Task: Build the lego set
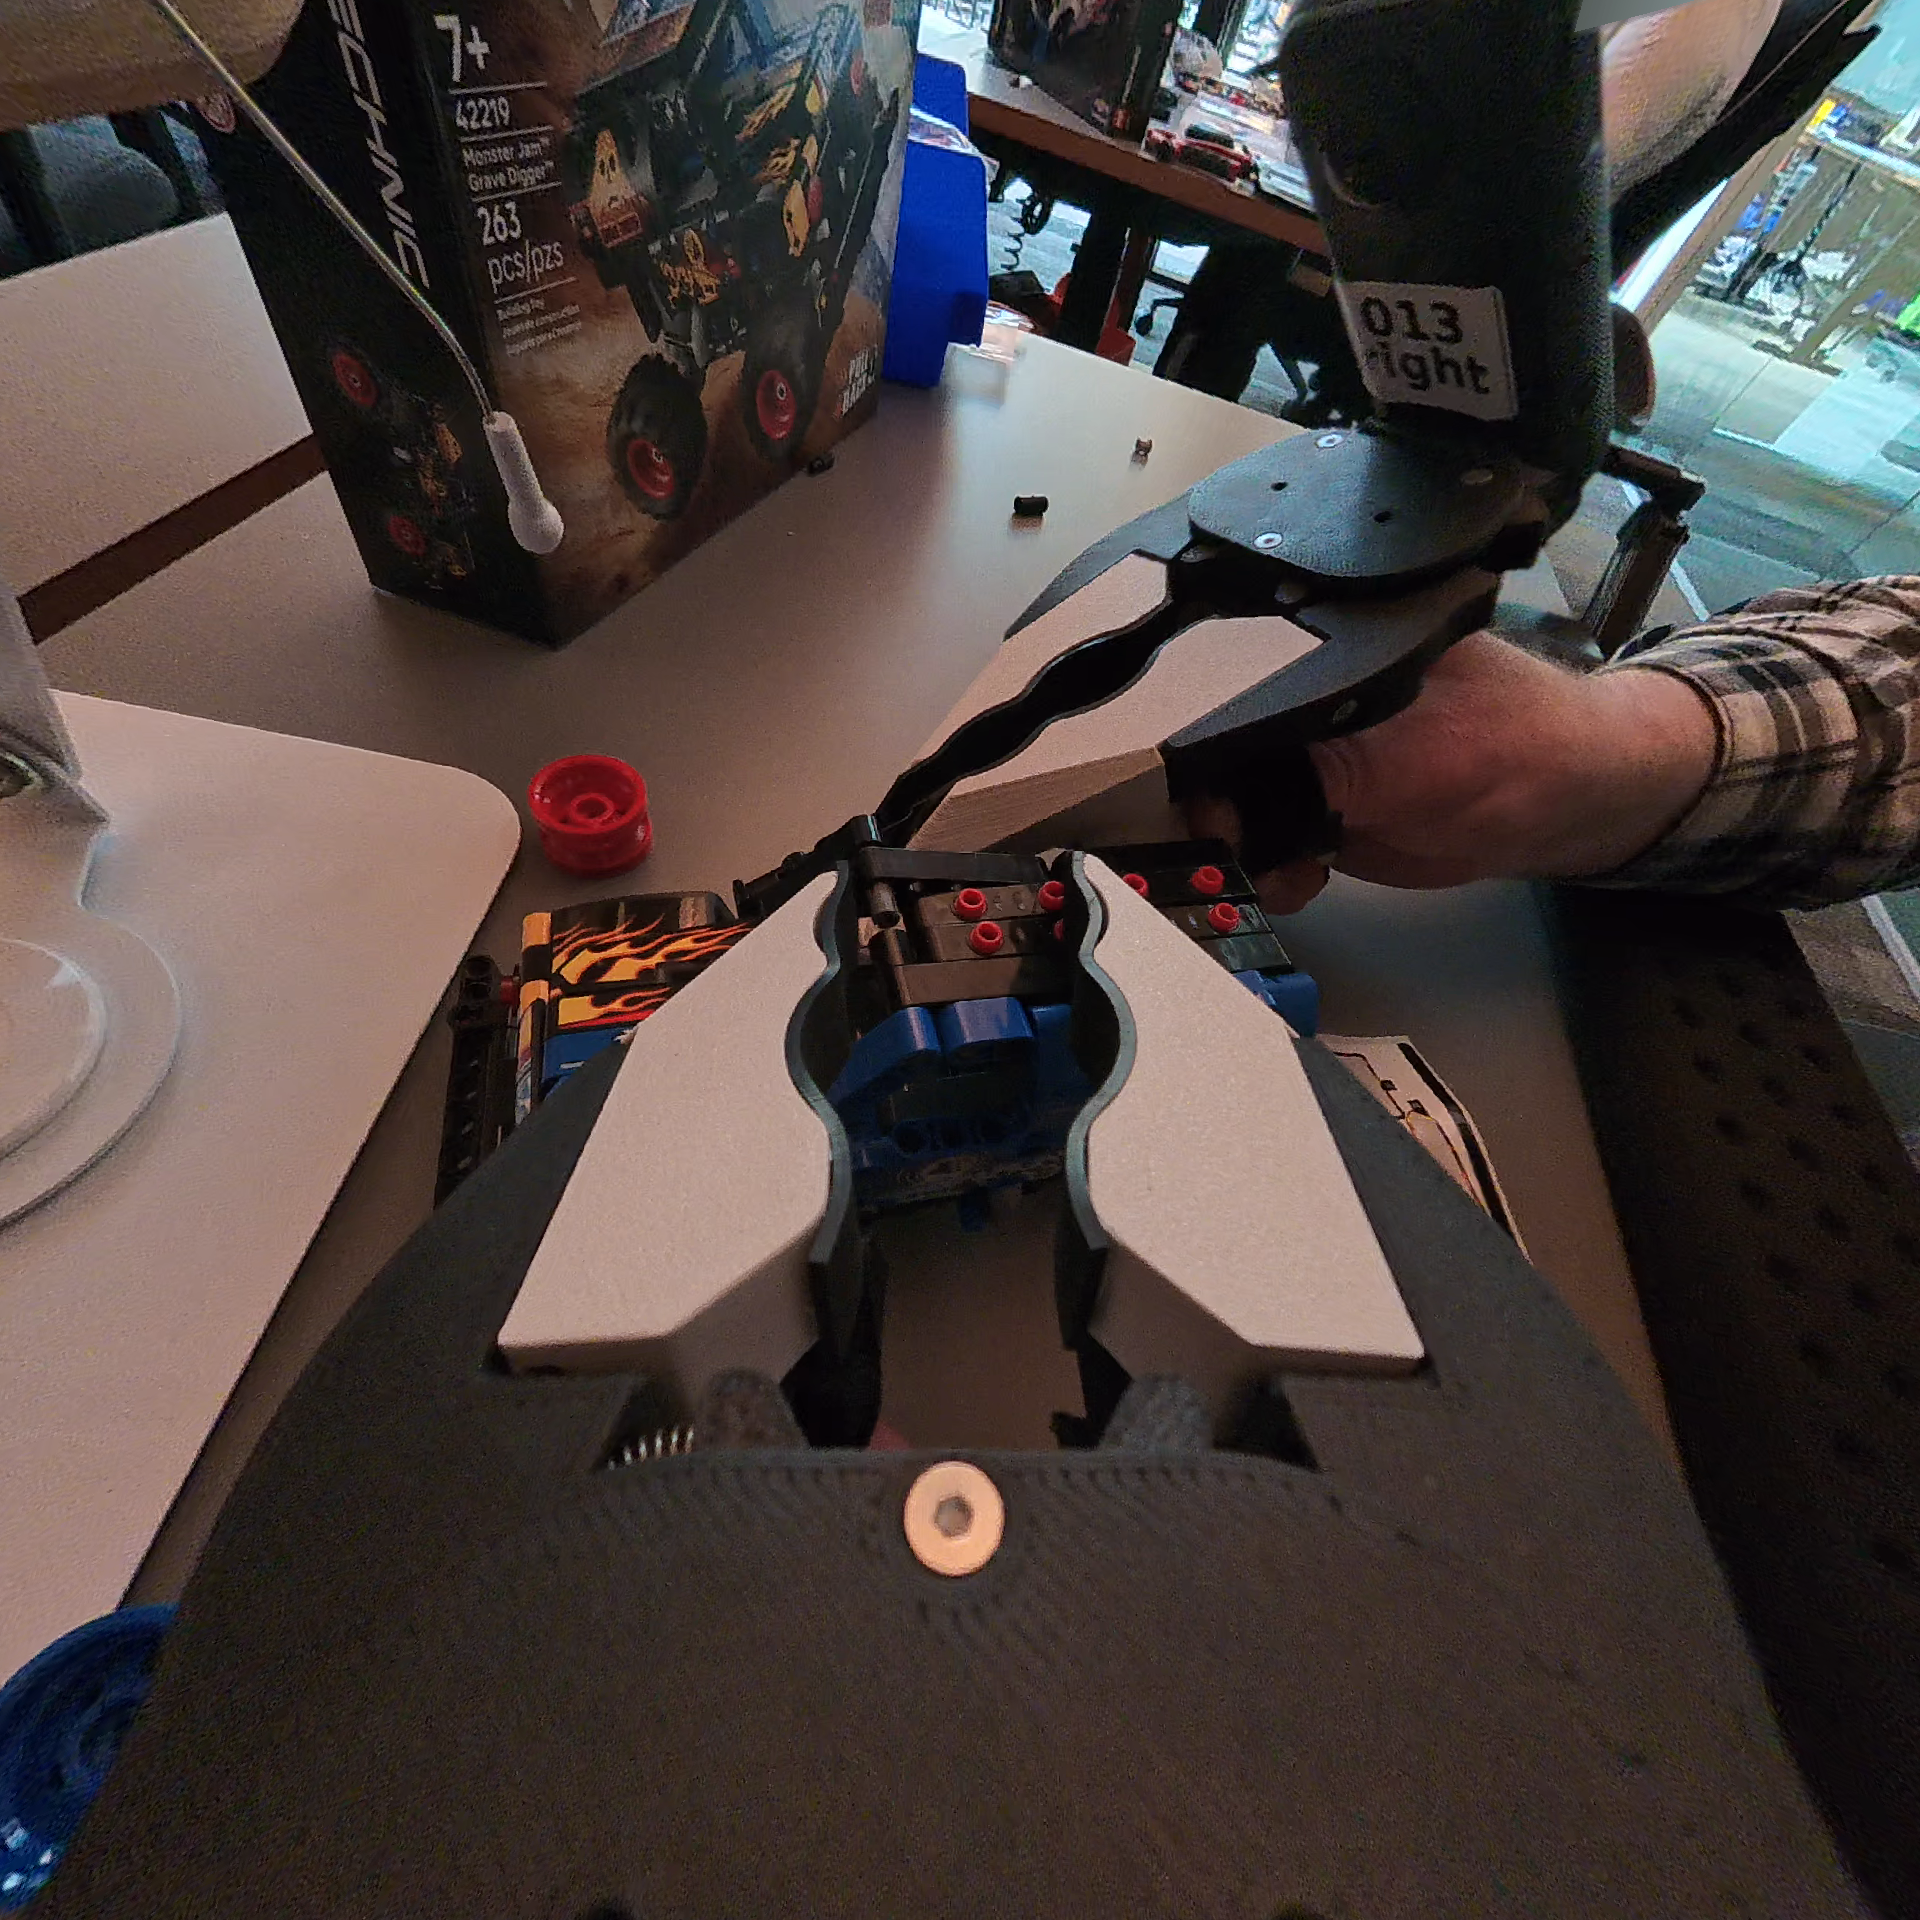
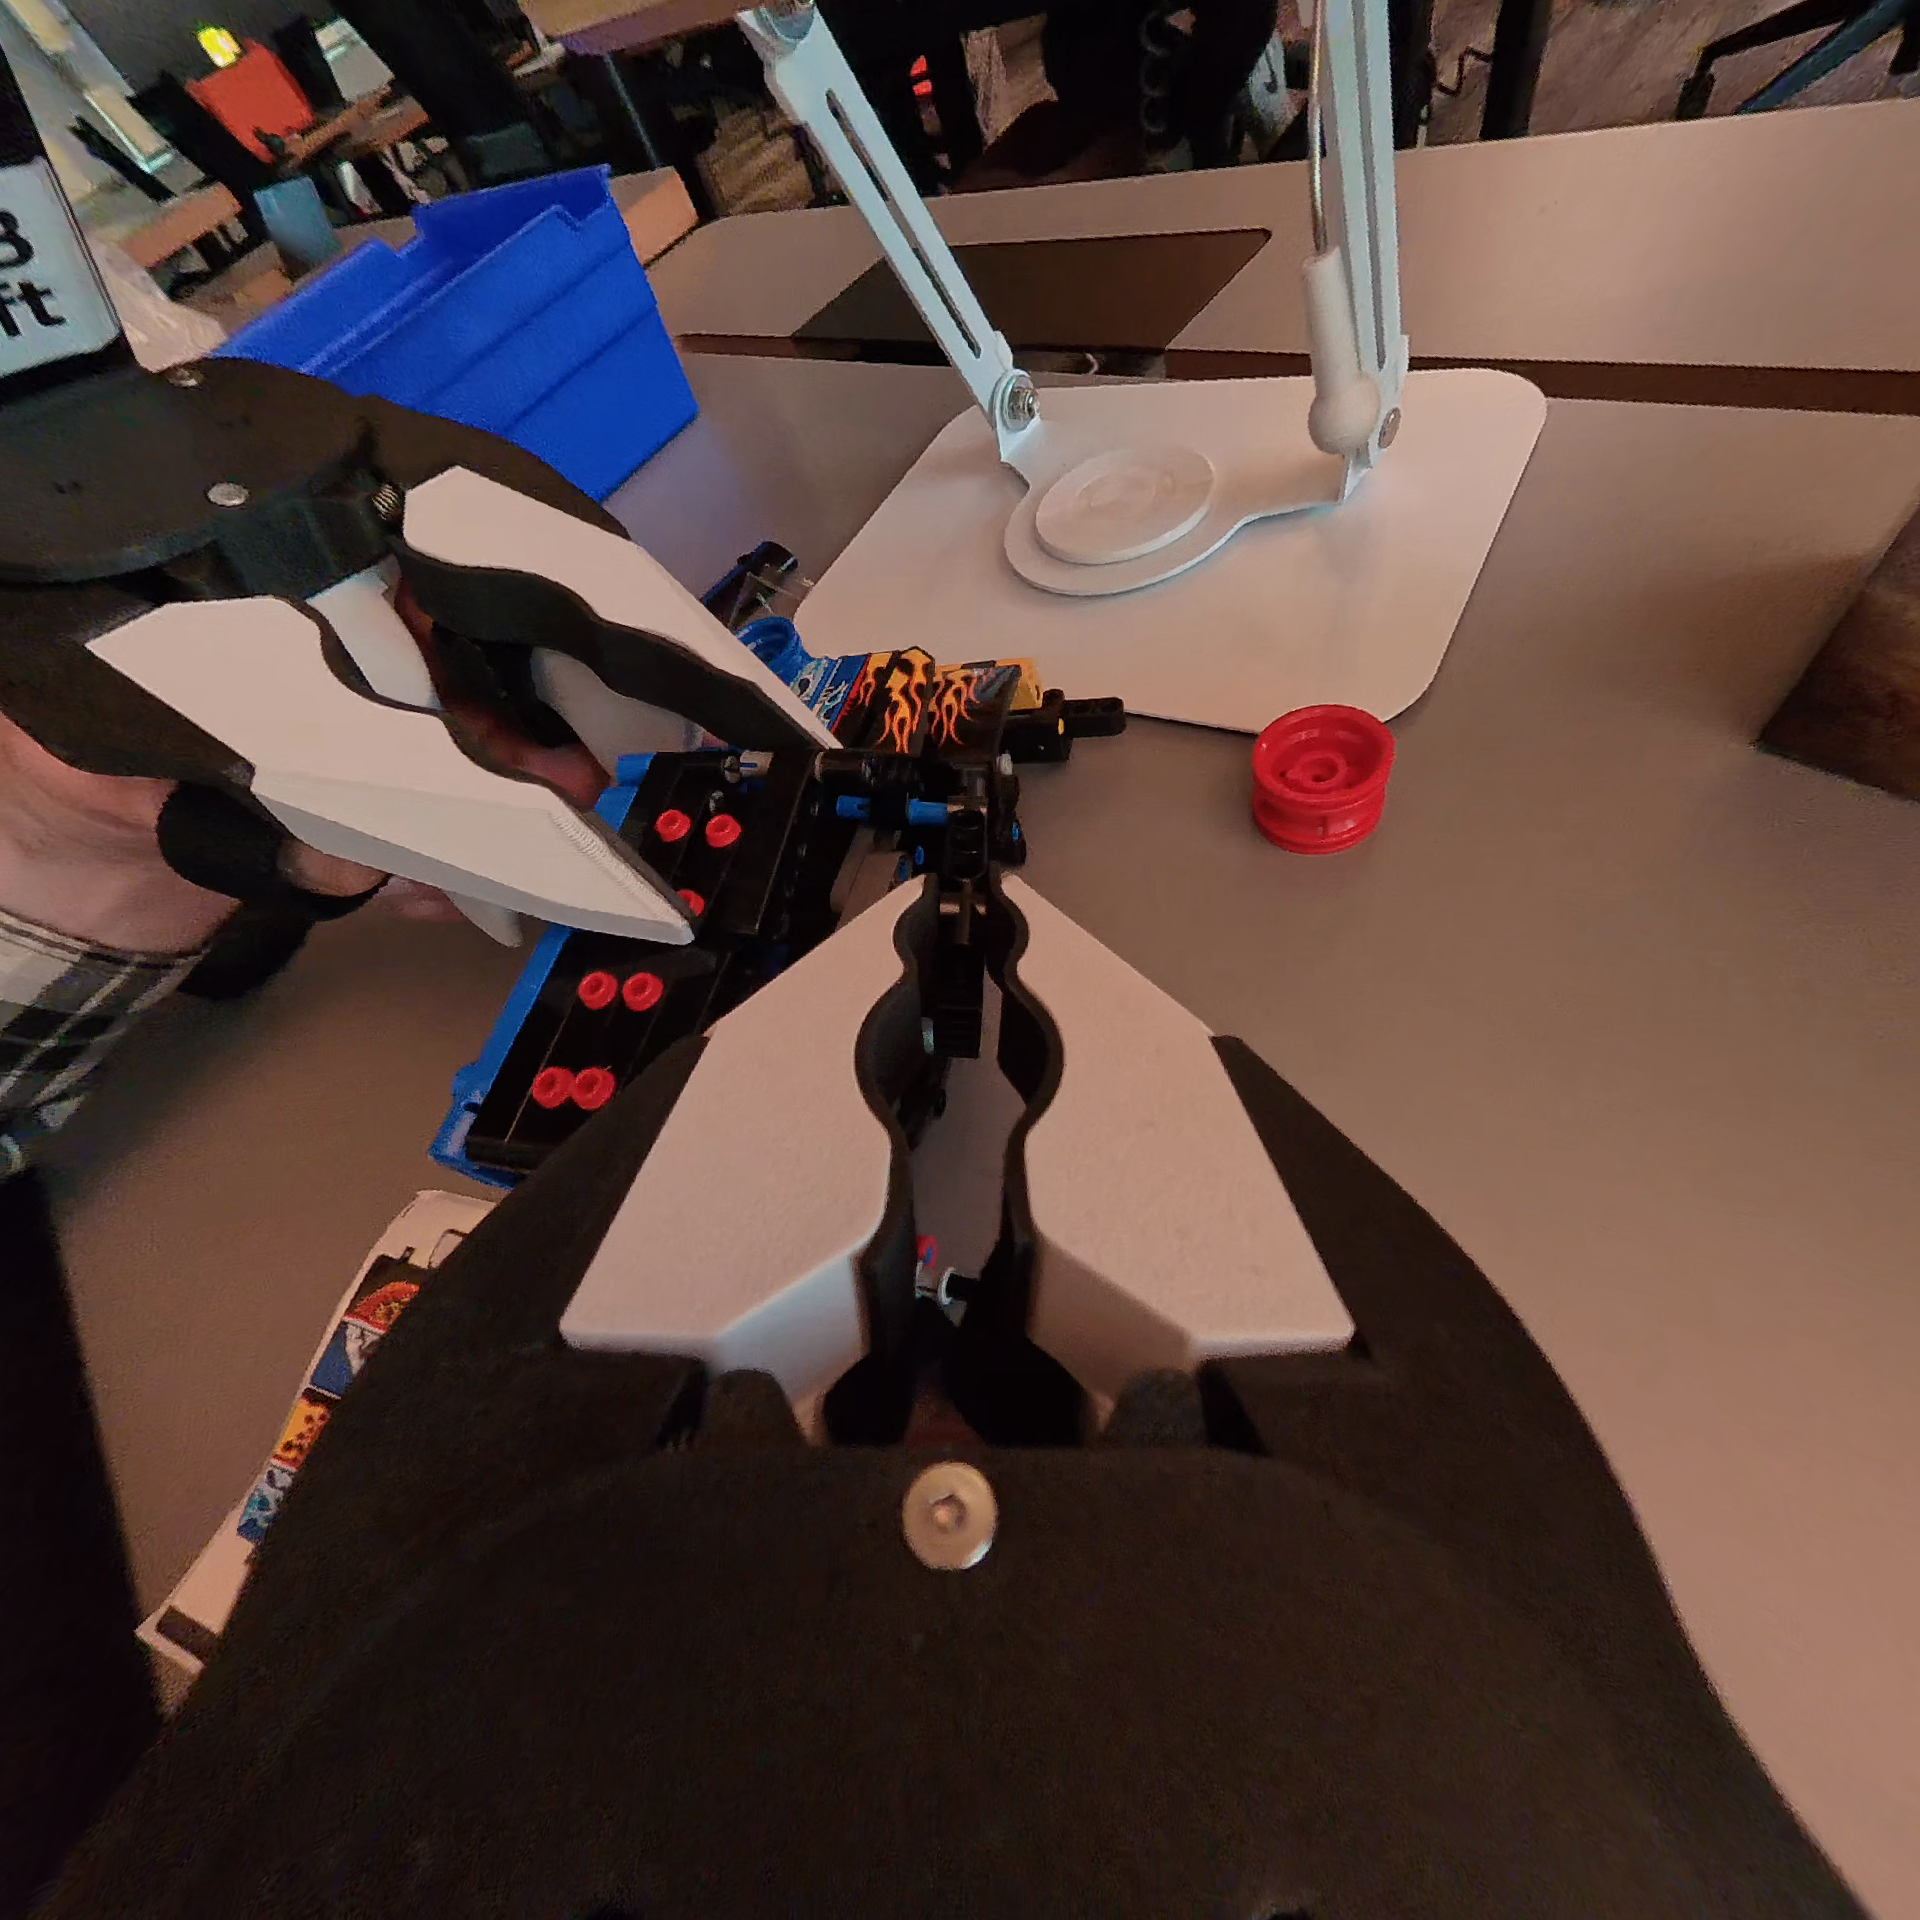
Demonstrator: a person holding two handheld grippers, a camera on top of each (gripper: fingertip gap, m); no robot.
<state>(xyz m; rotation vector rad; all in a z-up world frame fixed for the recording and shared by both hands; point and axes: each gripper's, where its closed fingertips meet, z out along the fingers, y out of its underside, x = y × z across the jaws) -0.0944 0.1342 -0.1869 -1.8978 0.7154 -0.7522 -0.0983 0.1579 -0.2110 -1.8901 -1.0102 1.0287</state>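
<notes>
Both my grippers — left [image 1: 961, 883] clamping the truck chassis [image 1: 966, 1049], right [image 2: 961, 894] pinching its black beam [image 2: 961, 997] — twisting could pop pins.

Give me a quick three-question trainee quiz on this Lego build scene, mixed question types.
1. True or false: the red wheel hub is mounted on the truck chassis.
2. Which gripper pinches a black beam? A) left gripper B) right gripper
3. Fill in: the white lamp base lies ___ the wheel hub in the right wrist view.

Key: 1 false, it lies loose on the table; 2 B; 3 behind.
</notes>
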